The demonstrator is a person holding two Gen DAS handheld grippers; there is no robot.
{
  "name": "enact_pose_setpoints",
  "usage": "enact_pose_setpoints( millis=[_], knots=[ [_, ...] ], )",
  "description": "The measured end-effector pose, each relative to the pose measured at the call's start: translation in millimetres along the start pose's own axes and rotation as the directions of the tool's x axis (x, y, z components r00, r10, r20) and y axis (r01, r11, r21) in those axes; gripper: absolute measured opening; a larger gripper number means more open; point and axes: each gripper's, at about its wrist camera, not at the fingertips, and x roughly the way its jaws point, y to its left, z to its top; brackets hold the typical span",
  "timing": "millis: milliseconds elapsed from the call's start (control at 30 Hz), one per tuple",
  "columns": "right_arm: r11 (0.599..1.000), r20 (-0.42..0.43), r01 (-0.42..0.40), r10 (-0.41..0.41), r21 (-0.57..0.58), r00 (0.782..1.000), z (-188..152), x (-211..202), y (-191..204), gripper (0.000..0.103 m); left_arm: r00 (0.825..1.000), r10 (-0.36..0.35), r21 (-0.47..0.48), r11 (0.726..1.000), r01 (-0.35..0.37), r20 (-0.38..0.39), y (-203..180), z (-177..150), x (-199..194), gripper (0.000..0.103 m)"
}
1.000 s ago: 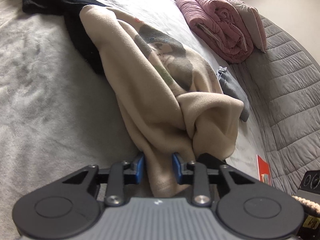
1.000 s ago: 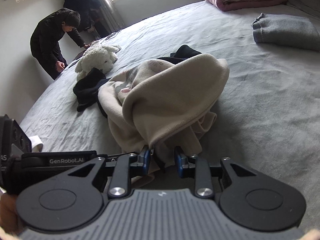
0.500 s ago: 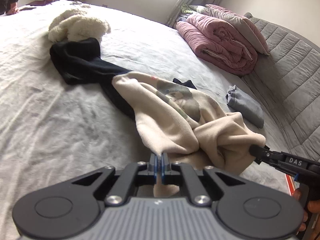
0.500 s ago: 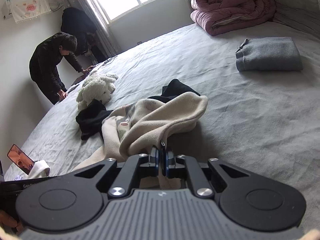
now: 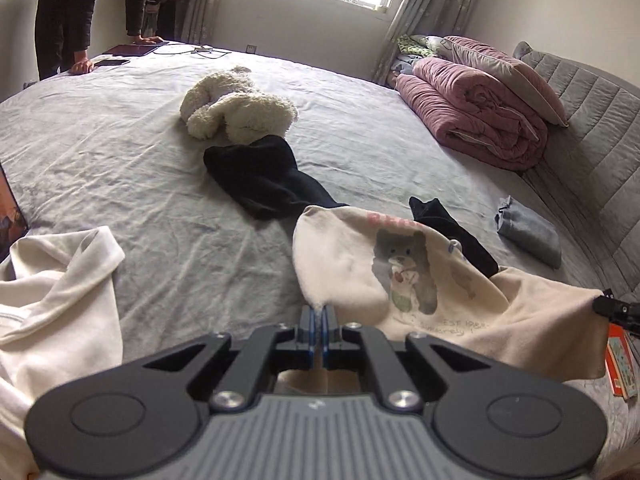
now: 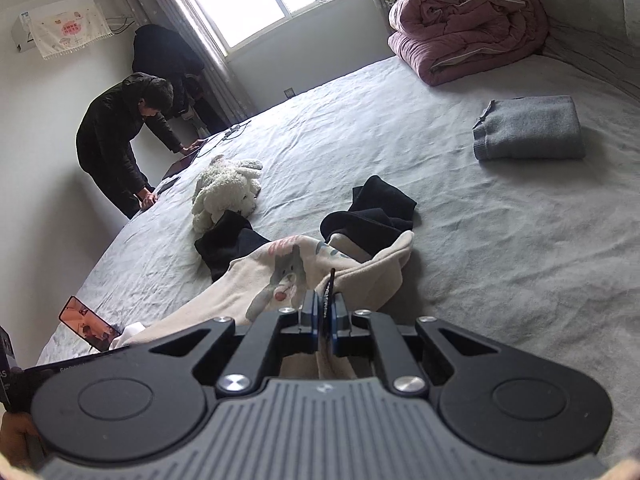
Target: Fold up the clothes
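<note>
Sweatshirt (image 5: 404,276), beige, now lifted and stretched off the bed (image 5: 160,208) near its front edge; left claw (image 5: 319,322) and right claw (image 6: 325,316), gaping a second ago, both clamp its hem. Ready to spread flat.

Grey bed (image 5: 120,168), plush toy (image 5: 236,108), black garment (image 5: 264,180)
</note>
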Motion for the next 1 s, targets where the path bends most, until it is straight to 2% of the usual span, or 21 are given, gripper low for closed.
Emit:
enact_pose_setpoints(
  millis=[233, 433, 533, 567, 600, 633, 667, 700, 733, 1000],
  knots=[
    [0.998, -0.079, 0.058, -0.060, -0.035, 0.995, -26.7, -5.4, -4.8, 0.009, 0.997, -0.019, 0.082, 0.996, 0.026, -0.081, 6.0, -24.2, -12.1, 0.003],
    [0.993, -0.145, 0.112, -0.117, -0.039, 0.983, -45.5, 12.0, -16.5, 0.009, 0.987, 0.013, 0.143, 0.990, 0.010, -0.160, 9.7, -47.2, 1.6, 0.003],
    [0.991, -0.163, 0.129, -0.135, -0.044, 0.977, -47.1, 19.0, -18.7, 0.011, 0.979, 0.013, 0.140, 0.990, 0.015, -0.202, 15.5, -50.7, 12.5, 0.004],
    [0.990, -0.162, 0.132, -0.138, -0.046, 0.977, -46.2, 19.4, -18.6, 0.014, 0.978, 0.007, 0.129, 0.991, 0.021, -0.210, 18.0, -50.0, 15.0, 0.013],
    [0.990, -0.162, 0.135, -0.141, -0.051, 0.977, -44.7, 20.9, -18.8, 0.015, 0.977, -0.003, 0.116, 0.993, 0.028, -0.213, 19.9, -48.4, 16.8, 0.029],
    [0.989, -0.161, 0.137, -0.145, -0.057, 0.976, -42.6, 22.3, -18.9, 0.016, 0.977, -0.012, 0.099, 0.994, 0.034, -0.213, 22.2, -45.9, 18.8, 0.039],
    [0.988, -0.160, 0.141, -0.150, -0.064, 0.976, -39.9, 23.9, -18.7, 0.022, 0.977, -0.019, 0.086, 0.996, 0.038, -0.210, 23.5, -43.4, 20.8, 0.050],
    [0.987, -0.155, 0.148, -0.157, -0.070, 0.975, -37.1, 25.6, -18.5, 0.028, 0.978, -0.019, 0.080, 0.996, 0.037, -0.206, 23.2, -40.2, 23.6, 0.050],
    [0.985, -0.150, 0.153, -0.163, -0.076, 0.975, -34.4, 27.0, -18.1, 0.042, 0.979, -0.017, 0.077, 0.996, 0.033, -0.203, 23.4, -36.1, 27.6, 0.050],
    [0.972, -0.136, 0.188, -0.207, -0.138, 0.969, -6.4, 60.7, -14.6, 0.045, 0.985, -0.027, 0.010, 1.000, 0.029, -0.168, 17.5, 3.7, 72.8, 0.054]
  ],
)
